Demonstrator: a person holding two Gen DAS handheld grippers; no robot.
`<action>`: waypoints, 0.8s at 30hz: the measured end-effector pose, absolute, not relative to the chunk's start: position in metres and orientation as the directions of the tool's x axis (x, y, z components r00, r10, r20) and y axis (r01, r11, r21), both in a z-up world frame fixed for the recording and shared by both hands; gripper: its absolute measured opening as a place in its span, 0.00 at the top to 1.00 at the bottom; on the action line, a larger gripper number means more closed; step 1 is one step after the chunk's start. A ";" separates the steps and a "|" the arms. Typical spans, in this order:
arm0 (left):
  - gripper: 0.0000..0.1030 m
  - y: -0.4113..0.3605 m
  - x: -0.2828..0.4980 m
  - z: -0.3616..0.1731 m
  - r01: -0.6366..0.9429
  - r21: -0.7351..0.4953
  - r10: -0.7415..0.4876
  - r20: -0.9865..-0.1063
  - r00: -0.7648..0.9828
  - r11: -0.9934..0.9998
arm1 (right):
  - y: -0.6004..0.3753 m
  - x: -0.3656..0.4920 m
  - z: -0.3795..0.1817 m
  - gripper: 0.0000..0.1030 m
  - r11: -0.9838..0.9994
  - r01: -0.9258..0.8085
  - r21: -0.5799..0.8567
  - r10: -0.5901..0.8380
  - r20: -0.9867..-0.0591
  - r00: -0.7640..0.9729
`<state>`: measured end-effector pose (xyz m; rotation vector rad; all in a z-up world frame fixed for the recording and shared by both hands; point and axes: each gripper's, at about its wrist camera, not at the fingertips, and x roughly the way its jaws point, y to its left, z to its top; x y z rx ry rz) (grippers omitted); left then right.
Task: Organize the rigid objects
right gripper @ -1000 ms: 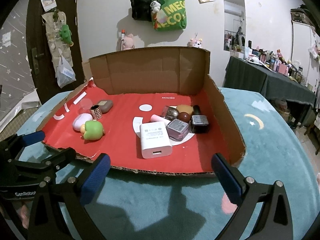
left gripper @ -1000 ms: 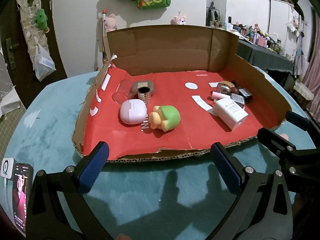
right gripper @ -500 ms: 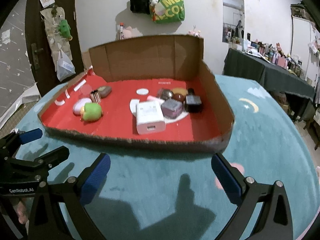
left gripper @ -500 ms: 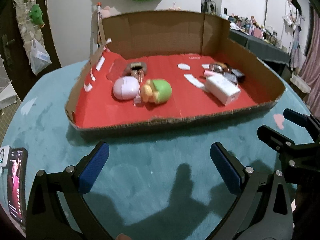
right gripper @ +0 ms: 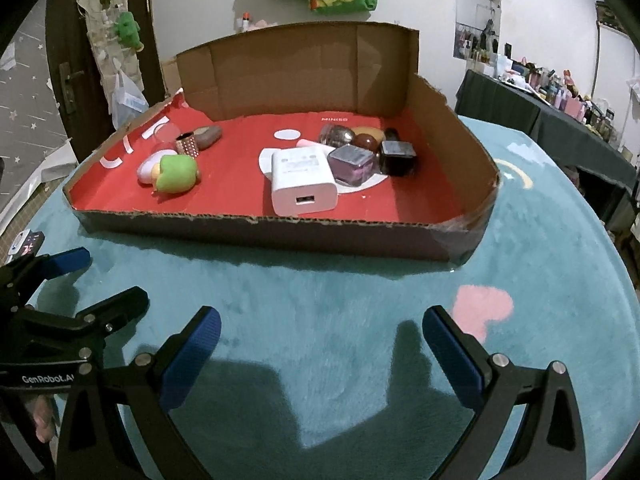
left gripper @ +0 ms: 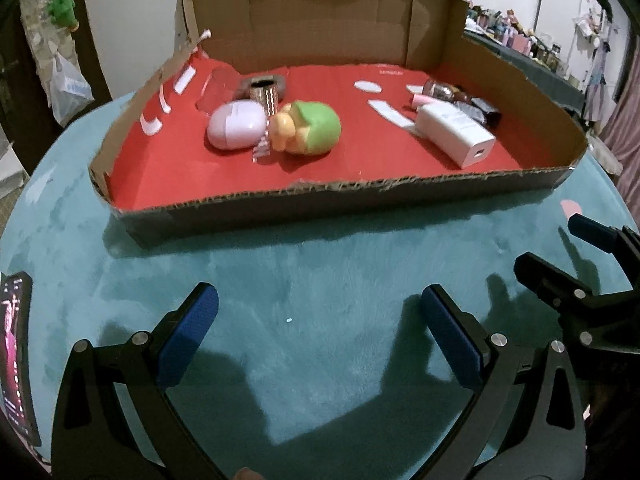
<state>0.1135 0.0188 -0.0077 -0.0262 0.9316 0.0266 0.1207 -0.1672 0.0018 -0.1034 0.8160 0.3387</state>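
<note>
Both grippers have drawn back from the cardboard tray [right gripper: 256, 236] over the last second — its near wall, once right at the fingers, now stands well off across the teal counter [left gripper: 320, 300]. The left gripper [left gripper: 318, 332] and right gripper [right gripper: 320, 344] hang with fingers spread wide and empty. The white charger [right gripper: 302, 182], green toy [left gripper: 308, 128] and pink case [left gripper: 236, 124] lie inside the tray — sorting looks done or paused
</note>
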 end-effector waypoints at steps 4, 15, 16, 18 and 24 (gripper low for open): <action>0.00 0.021 0.113 -0.009 -0.038 -0.021 0.006 -0.805 0.593 0.999 | -0.168 0.125 -0.002 0.00 0.946 -0.320 0.052 0.251 -0.745 0.618; 0.00 0.020 0.114 -0.009 -0.037 -0.015 0.010 -0.811 0.585 0.999 | -0.165 0.128 -0.007 0.00 0.950 -0.309 0.037 0.226 -0.766 0.602; 0.00 0.019 0.114 -0.010 -0.037 -0.014 0.010 -0.812 0.584 0.999 | -0.165 0.128 -0.007 0.00 0.950 -0.309 0.034 0.224 -0.766 0.602; 0.00 0.019 0.113 -0.010 -0.036 -0.015 0.009 -0.812 0.584 0.999 | -0.164 0.128 -0.008 0.00 0.950 -0.310 0.030 0.221 -0.768 0.602; 0.00 0.020 0.115 -0.010 -0.025 -0.020 -0.001 -0.813 0.582 0.999 | -0.164 0.127 -0.008 0.00 0.951 -0.309 0.034 0.222 -0.767 0.601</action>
